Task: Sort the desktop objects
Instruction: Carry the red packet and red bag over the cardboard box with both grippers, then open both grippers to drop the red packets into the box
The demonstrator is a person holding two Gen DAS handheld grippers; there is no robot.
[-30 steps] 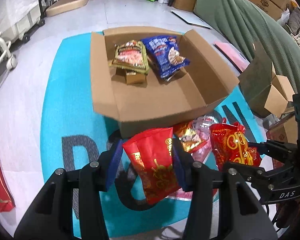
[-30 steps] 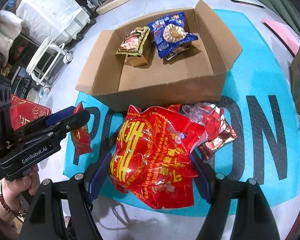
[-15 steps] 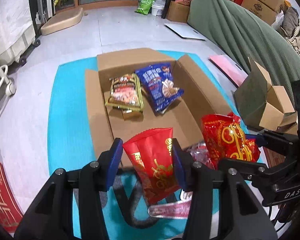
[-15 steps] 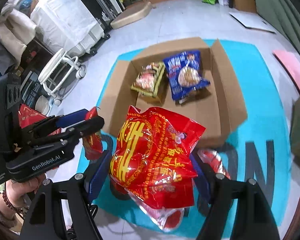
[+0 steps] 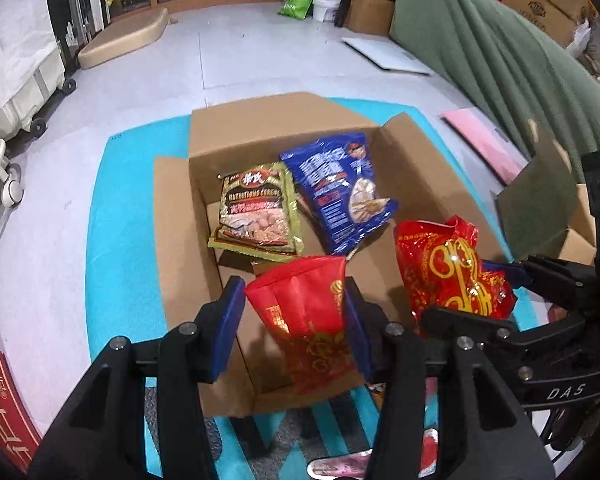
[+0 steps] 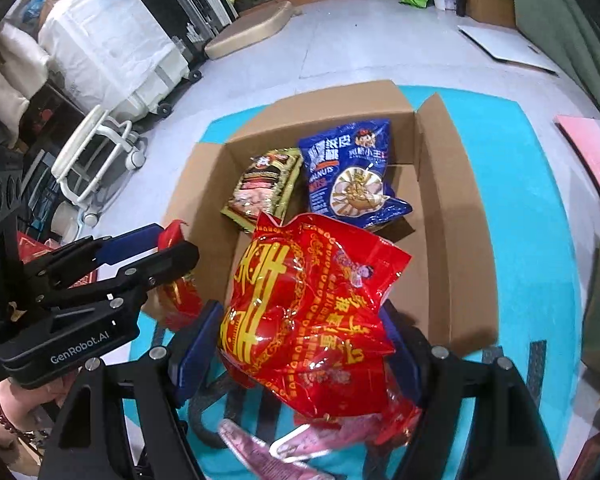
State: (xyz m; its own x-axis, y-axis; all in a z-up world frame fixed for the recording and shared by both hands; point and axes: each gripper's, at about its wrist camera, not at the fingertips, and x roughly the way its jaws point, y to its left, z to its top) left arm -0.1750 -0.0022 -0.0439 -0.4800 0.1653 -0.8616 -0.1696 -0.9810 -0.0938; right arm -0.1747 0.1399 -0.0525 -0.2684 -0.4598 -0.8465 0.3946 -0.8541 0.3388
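"GenRobot.AI" left gripper (image 6: 172,240); "NUTRITIOUS CEREAL" green packet (image 5: 256,212) in box (image 5: 180,240).

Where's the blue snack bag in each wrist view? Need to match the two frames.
Left wrist: blue snack bag lies just right of centre, in the far right part of the cardboard box, beside the green cereal bag.
Right wrist: blue snack bag sits above centre, just beyond the top edge of the big red bag held by the right gripper.
Shared landmark: the green cereal bag, immediately to its left in both.
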